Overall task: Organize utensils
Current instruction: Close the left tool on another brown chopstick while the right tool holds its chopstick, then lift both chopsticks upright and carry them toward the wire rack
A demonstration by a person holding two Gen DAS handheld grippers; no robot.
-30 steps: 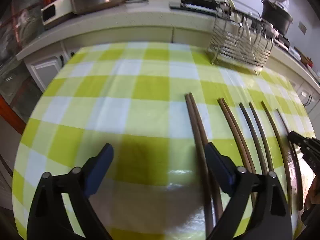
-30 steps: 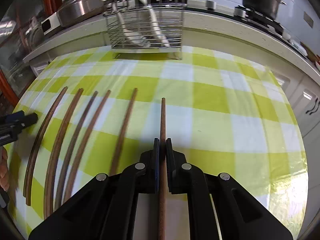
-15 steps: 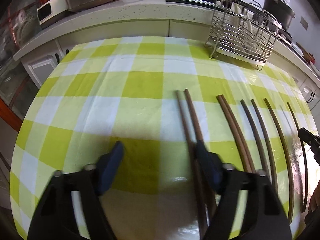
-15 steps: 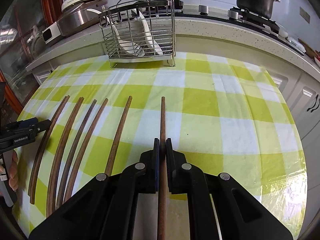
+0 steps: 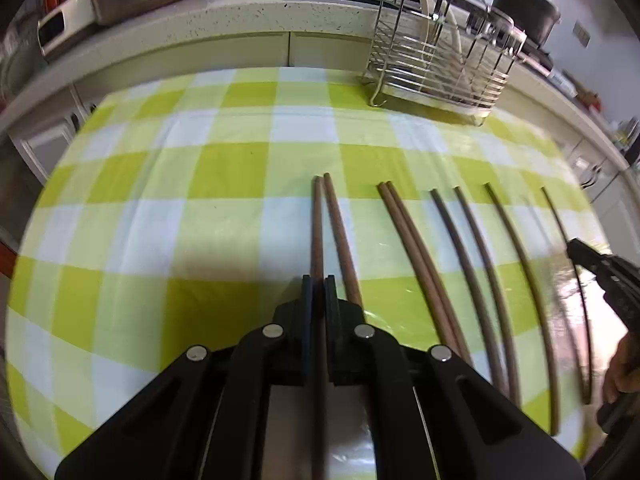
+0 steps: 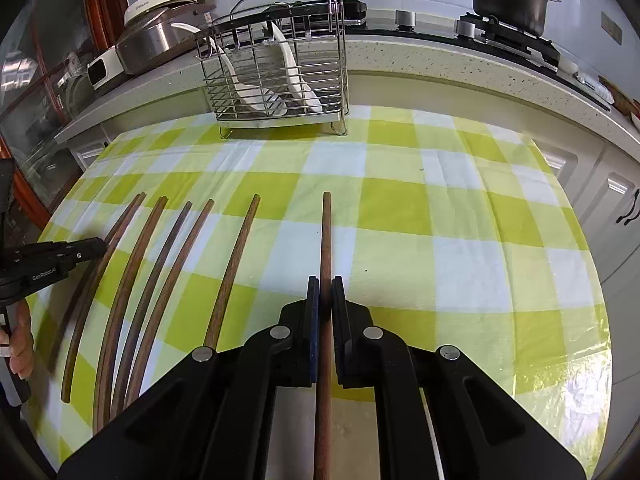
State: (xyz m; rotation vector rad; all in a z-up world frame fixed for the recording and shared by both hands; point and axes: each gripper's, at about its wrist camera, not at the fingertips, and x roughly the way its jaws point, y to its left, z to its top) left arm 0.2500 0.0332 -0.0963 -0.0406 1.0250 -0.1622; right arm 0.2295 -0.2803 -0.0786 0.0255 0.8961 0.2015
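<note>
Cloth [image 6: 460, 216] free right; rack [image 6: 276, 80] blocks rear.

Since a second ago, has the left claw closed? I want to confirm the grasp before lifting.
Yes. The left claw has just been closing; its pads now press the leftmost chopstick, which earlier lay by the right pad alone, on the checked tablecloth.

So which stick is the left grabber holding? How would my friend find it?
Look at the green checked tablecloth, where brown chopsticks lie in a row in front of the wire rack. The one you want is the chopstick at the left end of that row. It alone runs between the closed black fingers of the left grabber.
</note>
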